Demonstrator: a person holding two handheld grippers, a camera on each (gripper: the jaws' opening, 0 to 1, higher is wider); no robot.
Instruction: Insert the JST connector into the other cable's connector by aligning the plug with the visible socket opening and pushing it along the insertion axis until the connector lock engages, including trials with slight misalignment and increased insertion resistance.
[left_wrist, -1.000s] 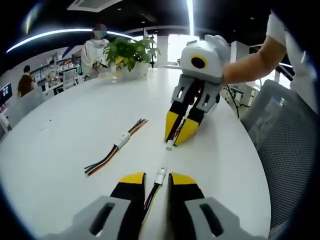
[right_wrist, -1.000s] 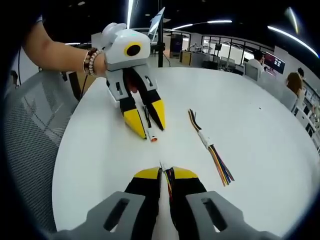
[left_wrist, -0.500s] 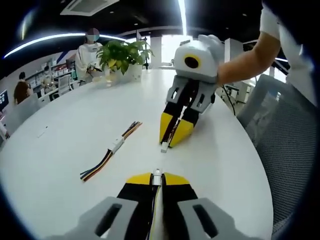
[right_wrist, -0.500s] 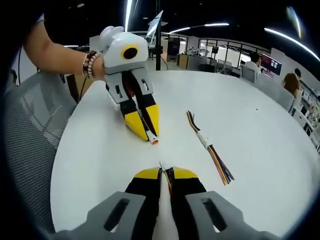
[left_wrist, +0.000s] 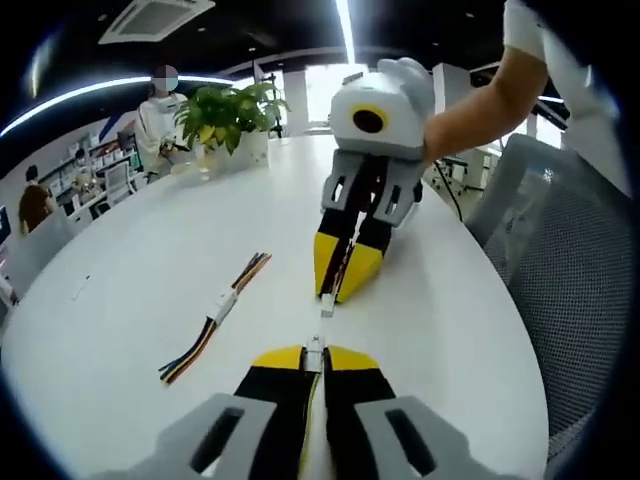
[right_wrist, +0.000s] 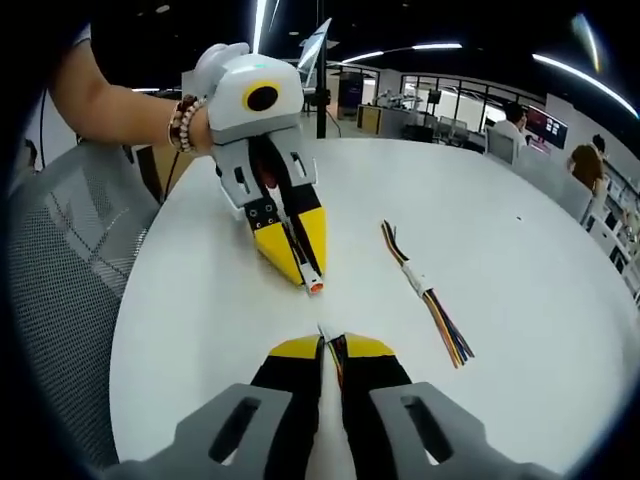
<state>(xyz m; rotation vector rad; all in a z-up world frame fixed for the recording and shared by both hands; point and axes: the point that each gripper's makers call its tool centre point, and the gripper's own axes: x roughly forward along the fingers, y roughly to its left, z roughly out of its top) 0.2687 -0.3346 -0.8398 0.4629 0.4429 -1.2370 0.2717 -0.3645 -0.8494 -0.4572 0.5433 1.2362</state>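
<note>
— Where's the left gripper (left_wrist: 313, 357)?

— Low over the white counter (left_wrist: 130, 270), jaws pinched together on a cable. Its white plug (left_wrist: 315, 349) sticks out just past the yellow tips. From the right gripper view the same gripper (right_wrist: 308, 268) points down toward the counter, with the orange-faced plug (right_wrist: 316, 287) at its tip.

— And the right gripper (right_wrist: 326, 347)?

— Also clamped, holding the other cable; a small white socket (right_wrist: 323, 331) barely pokes out between its tips. In the left gripper view it (left_wrist: 335, 286) comes in from above, with the socket (left_wrist: 327, 304) at its tips.

— How close are plug and socket?

— Near, facing each other, roughly in line, but apart: a strip of bare counter shows between them.

— Anything else near the plug?

— A joined spare cable (left_wrist: 215, 315) lies flat on the counter beside the grippers, with coloured wires fanning out at both ends; it shows in the right gripper view too (right_wrist: 427, 295). A potted plant (left_wrist: 225, 113) stands at the counter's far edge, and a mesh chair (left_wrist: 560, 290) sits by the counter's edge.
</note>
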